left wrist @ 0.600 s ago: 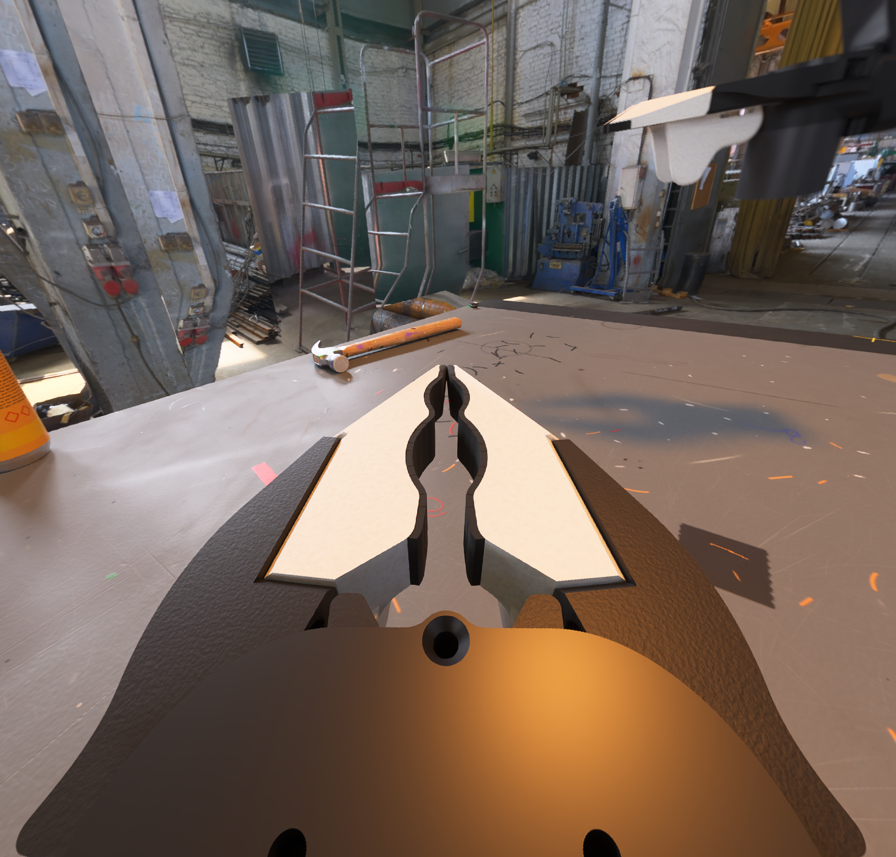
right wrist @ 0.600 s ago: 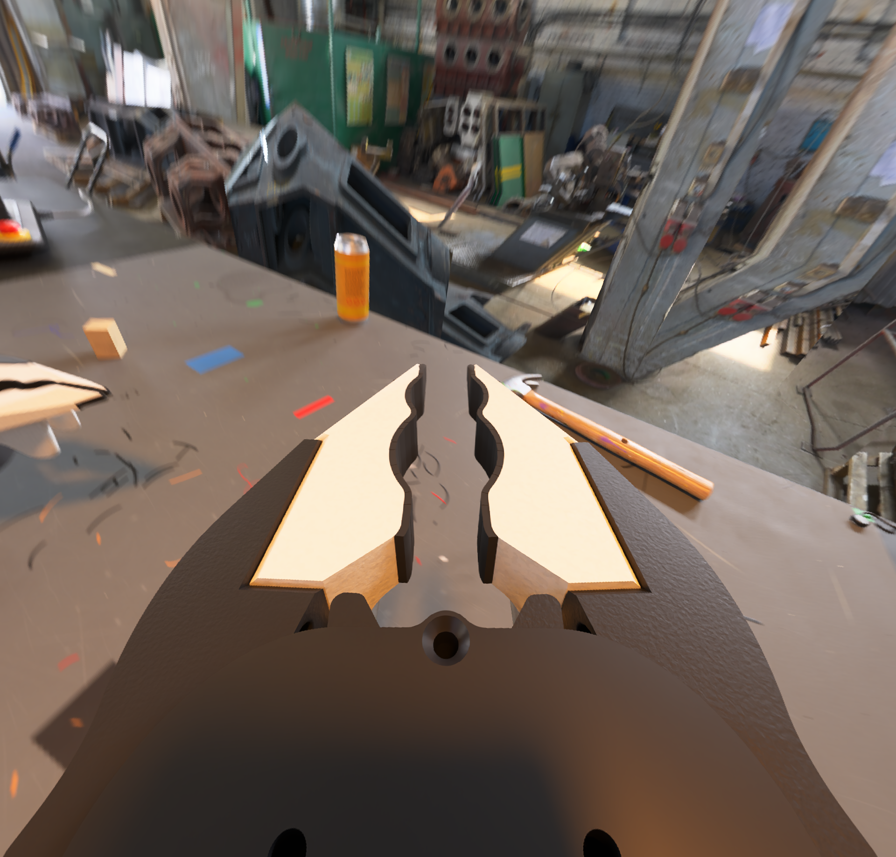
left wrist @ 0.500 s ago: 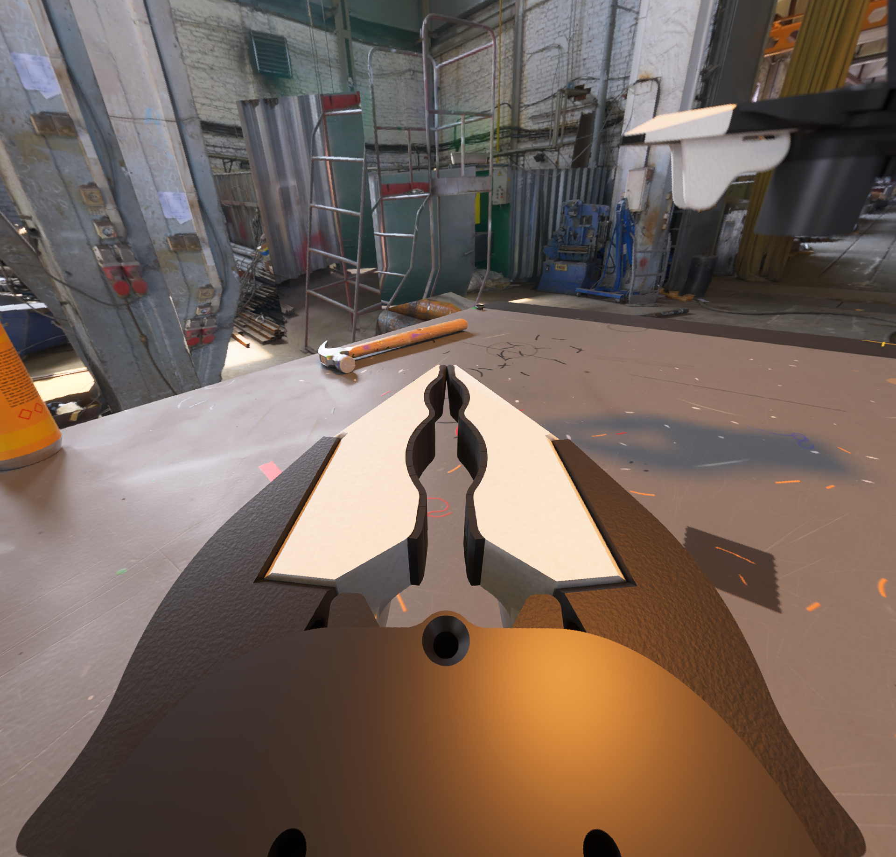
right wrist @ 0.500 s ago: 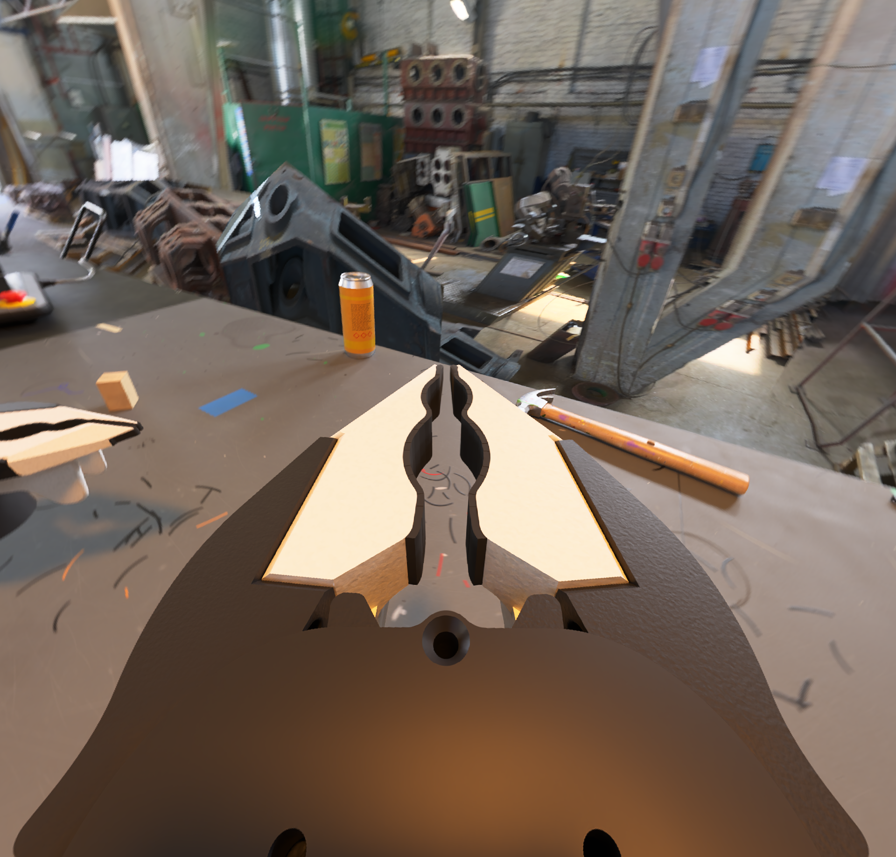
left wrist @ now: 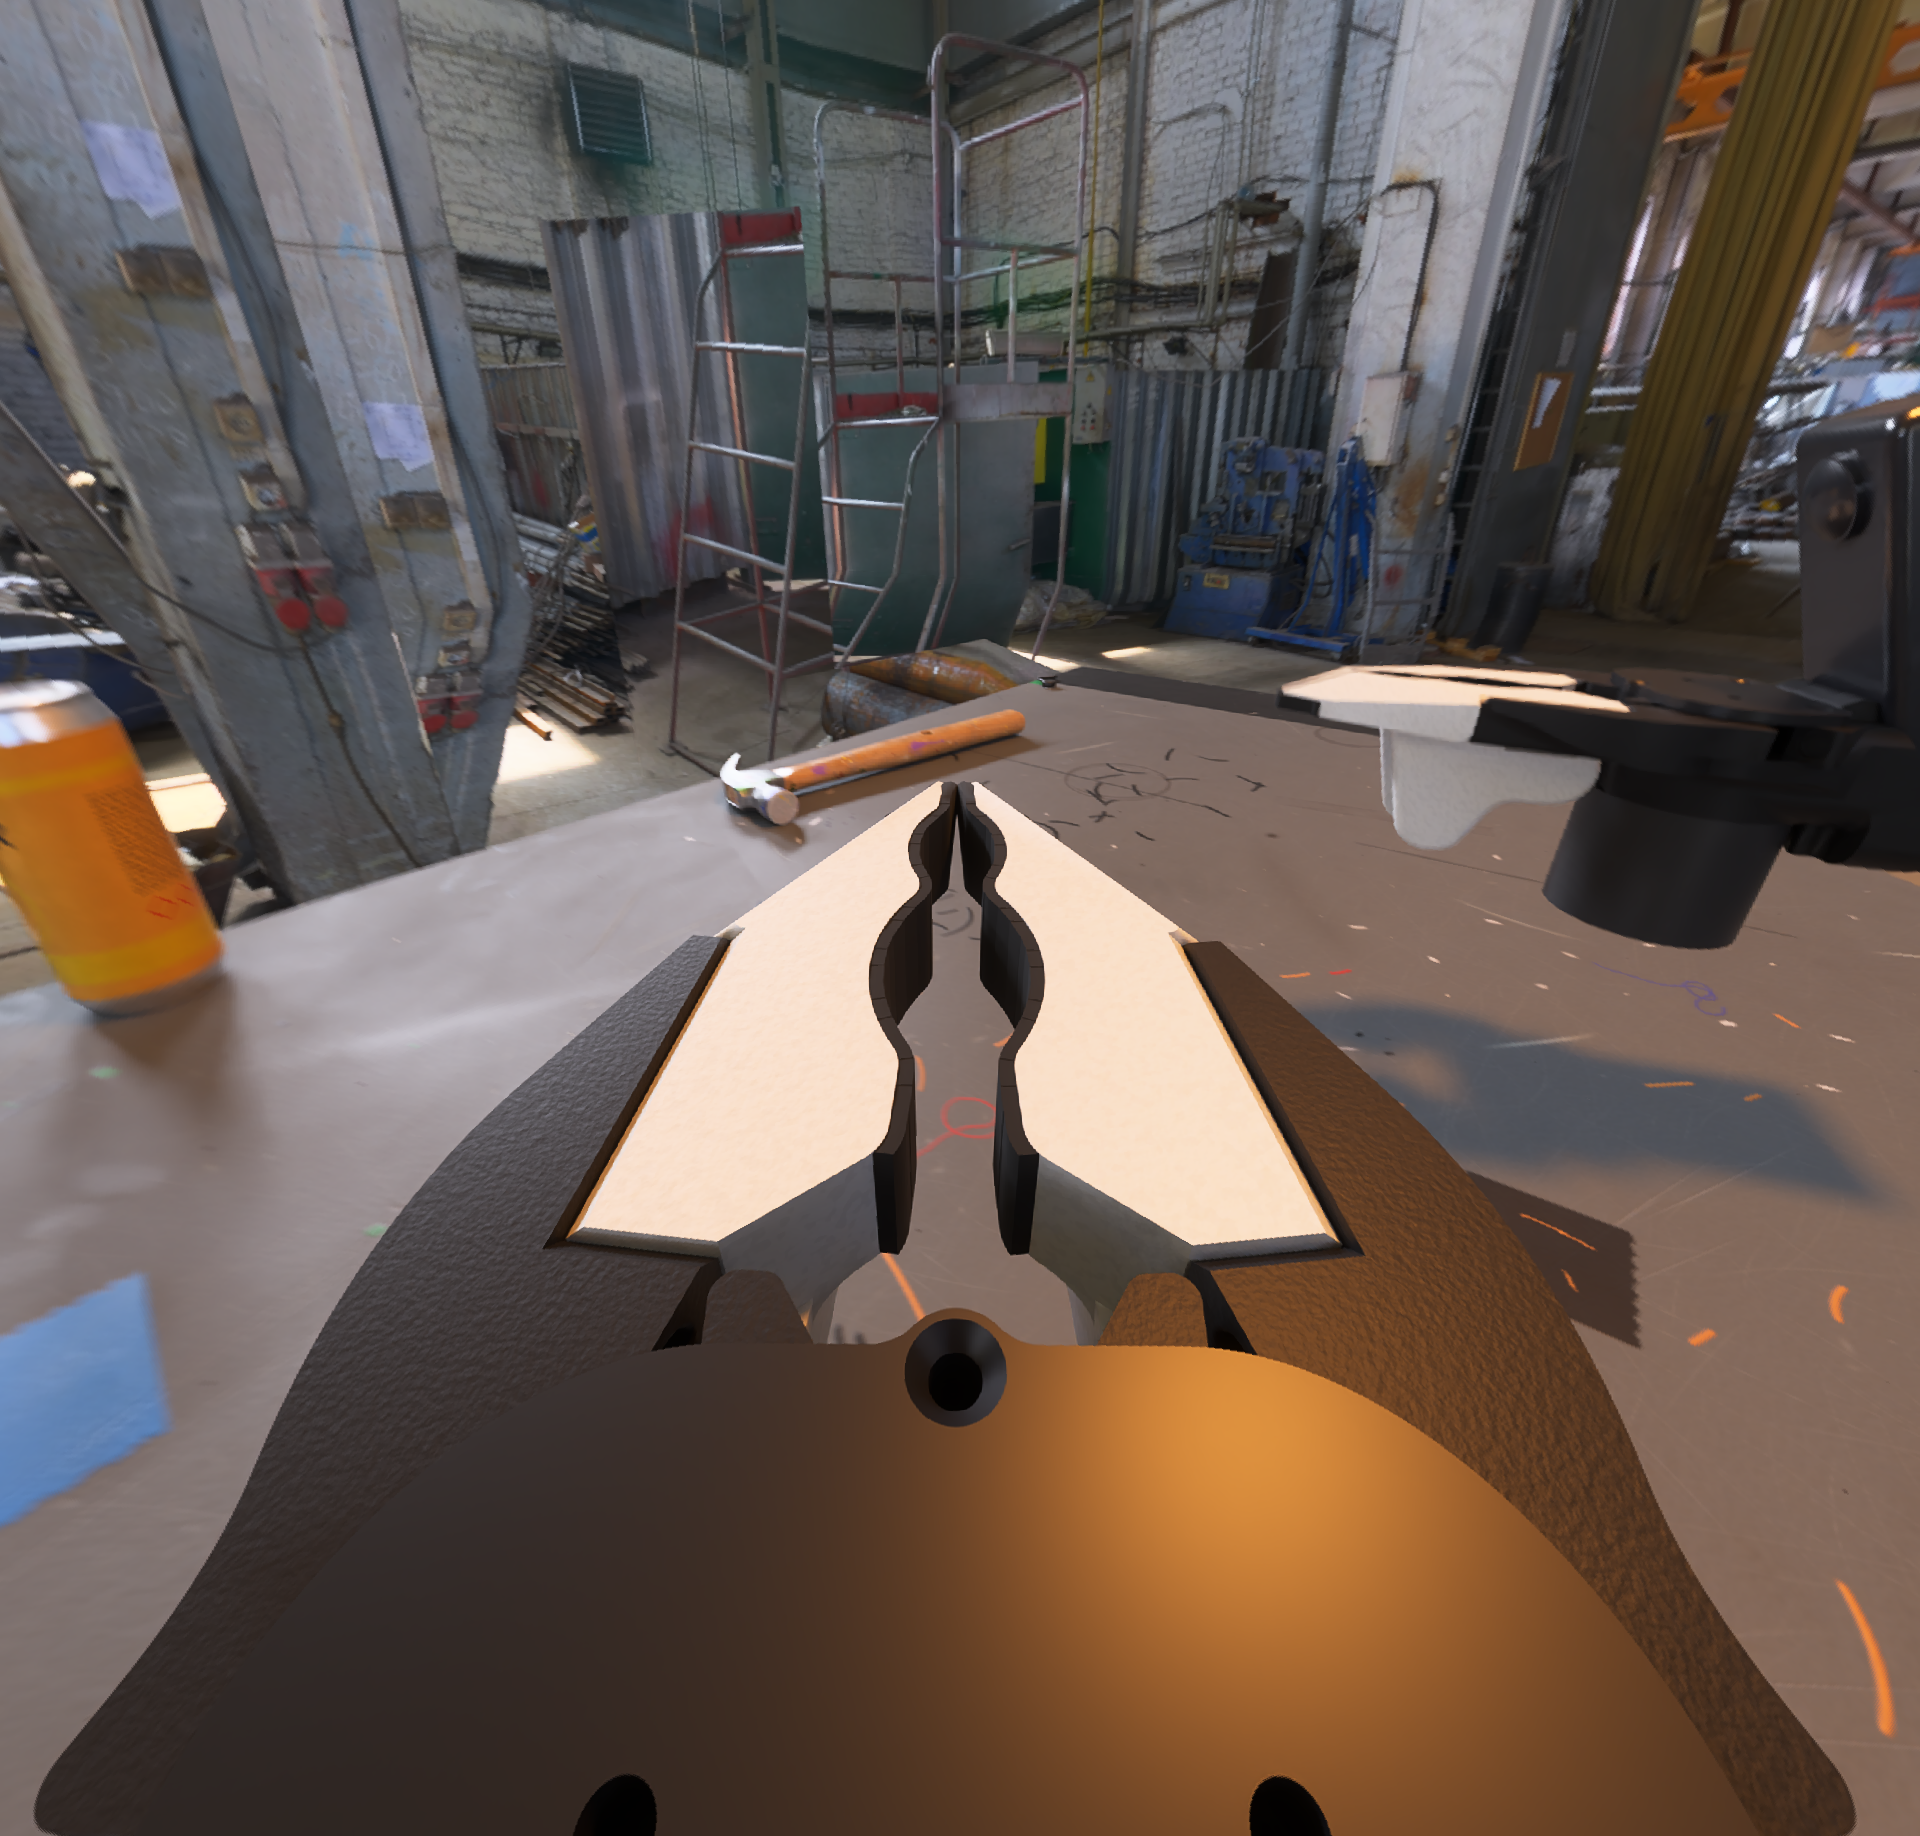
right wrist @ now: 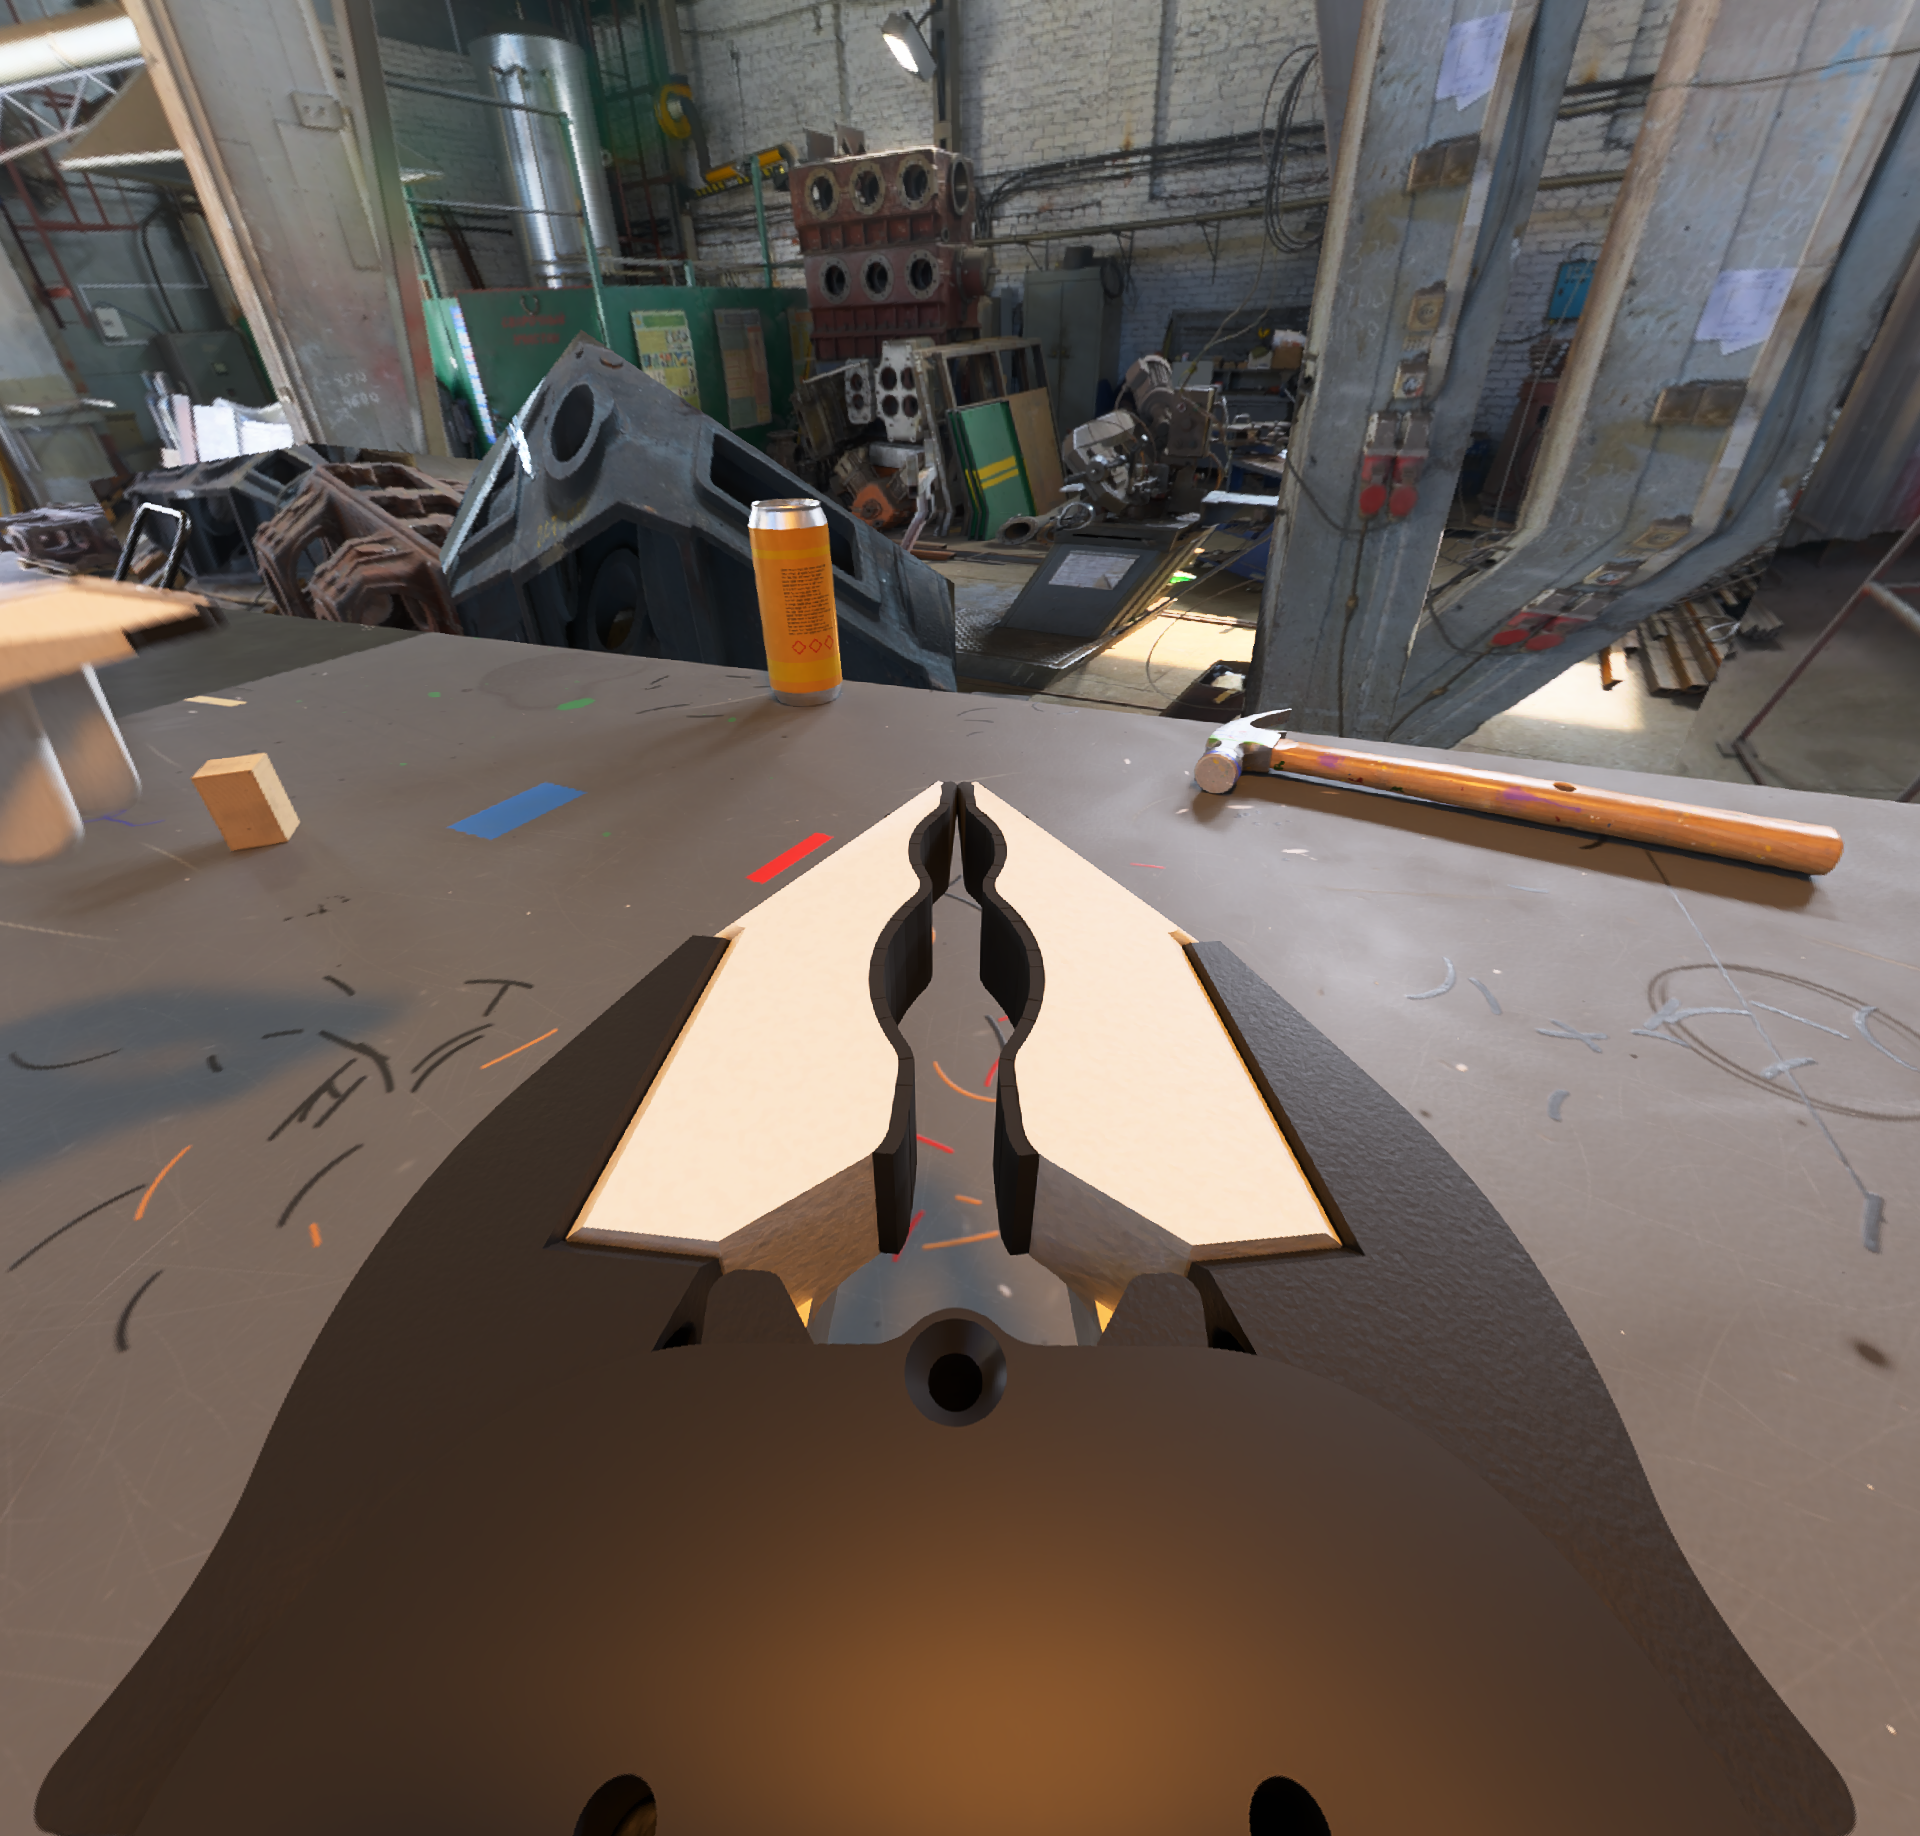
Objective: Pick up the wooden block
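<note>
The wooden block (right wrist: 246,800), small and pale tan, lies on the brown table at the far left of the right wrist view. It does not show in the left wrist view. My right gripper (right wrist: 956,794) is shut and empty, well to the right of the block and pointing past it. My left gripper (left wrist: 956,794) is shut and empty over the table. The left gripper also shows at the left edge of the right wrist view (right wrist: 52,706), just left of the block. The right gripper shows at the right of the left wrist view (left wrist: 1455,747), above the table.
An orange can (right wrist: 795,602) stands near the table's far edge; it also shows in the left wrist view (left wrist: 94,851). A hammer (right wrist: 1507,799) lies at the right near the edge, and shows in the left wrist view (left wrist: 873,763). A blue patch (right wrist: 516,810) and a red mark (right wrist: 790,856) are flat on the table.
The right gripper's jaws have closed from slightly apart and it has dropped lower toward the table. The left gripper has shifted, bringing the can and a blue patch further into its view.
</note>
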Motion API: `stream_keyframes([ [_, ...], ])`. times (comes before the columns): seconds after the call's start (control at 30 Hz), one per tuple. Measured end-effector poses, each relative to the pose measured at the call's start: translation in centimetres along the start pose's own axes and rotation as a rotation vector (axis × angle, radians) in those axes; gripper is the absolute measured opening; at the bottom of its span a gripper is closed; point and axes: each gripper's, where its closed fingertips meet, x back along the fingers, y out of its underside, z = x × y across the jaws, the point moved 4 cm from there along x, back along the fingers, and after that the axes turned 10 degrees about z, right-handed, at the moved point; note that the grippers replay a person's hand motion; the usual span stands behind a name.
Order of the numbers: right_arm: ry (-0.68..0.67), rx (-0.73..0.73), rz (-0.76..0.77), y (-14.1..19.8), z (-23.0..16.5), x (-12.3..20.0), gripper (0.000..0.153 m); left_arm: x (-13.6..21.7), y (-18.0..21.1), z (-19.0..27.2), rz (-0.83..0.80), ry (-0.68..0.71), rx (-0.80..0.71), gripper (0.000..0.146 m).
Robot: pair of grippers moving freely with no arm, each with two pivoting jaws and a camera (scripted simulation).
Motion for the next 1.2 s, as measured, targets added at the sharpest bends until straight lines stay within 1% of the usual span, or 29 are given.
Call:
stream_keyframes([
  [0.1, -0.008, -0.007, 0.002, 0.1, 0.1, 0.1, 0.000, 0.7, -3.0, -1.7, -0.020, -0.021, -0.063, 0.000],
  [0.17, -0.007, -0.005, 0.001, 0.2, 0.3, 0.2, 0.000, 1.5, -4.6, -3.7, -0.087, -0.030, -0.076, 0.000],
  [0.23, -0.010, -0.015, 0.004, 0.1, 0.4, 0.3, 0.000, 2.6, -5.5, -6.4, -0.189, -0.051, -0.081, 0.000],
  [0.33, -0.018, -0.014, 0.009, 0.0, 0.4, 0.3, 0.000, 4.4, -5.7, -11.3, -0.412, -0.090, -0.118, 0.002],
  [0.43, -0.032, -0.019, 0.007, 0.1, 0.3, 0.2, 0.000, 6.6, -4.6, -16.5, -0.702, -0.129, -0.177, 0.013],
  [0.5, -0.042, -0.015, 0.003, 0.2, 0.1, 0.1, 0.000, 8.3, -3.2, -19.2, -0.903, -0.138, -0.188, 0.020],
  [0.63, -0.070, -0.008, -0.009, 0.6, -0.3, 0.0, 0.000, 11.7, 0.4, -22.5, -1.286, -0.131, -0.150, 0.035],
  [0.7, -0.081, -0.008, -0.018, 0.8, -0.5, -0.1, 0.000, 12.9, 1.9, -23.3, -1.410, -0.127, -0.116, 0.039],
  [0.83, -0.096, -0.011, -0.029, 1.1, -0.6, -0.2, 0.000, 13.7, 3.9, -24.4, -1.509, -0.146, -0.059, 0.040],
  [1.03, -0.113, -0.020, -0.046, 1.6, -0.7, -0.3, 0.000, 13.9, 5.5, -25.4, -1.615, -0.162, -0.048, 0.039],
  [1.07, -0.115, -0.020, -0.048, 1.6, -0.8, -0.4, 0.000, 13.9, 5.8, -25.5, -1.626, -0.158, -0.038, 0.038],
  [1.13, -0.121, -0.019, -0.053, 1.7, -0.8, -0.4, 0.000, 13.5, 6.0, -25.5, -1.619, -0.151, -0.032, 0.029],
  [1.2, -0.125, -0.018, -0.057, 1.9, -0.9, -0.4, 0.000, 13.3, 6.0, -25.4, -1.626, -0.138, -0.059, 0.029],
])
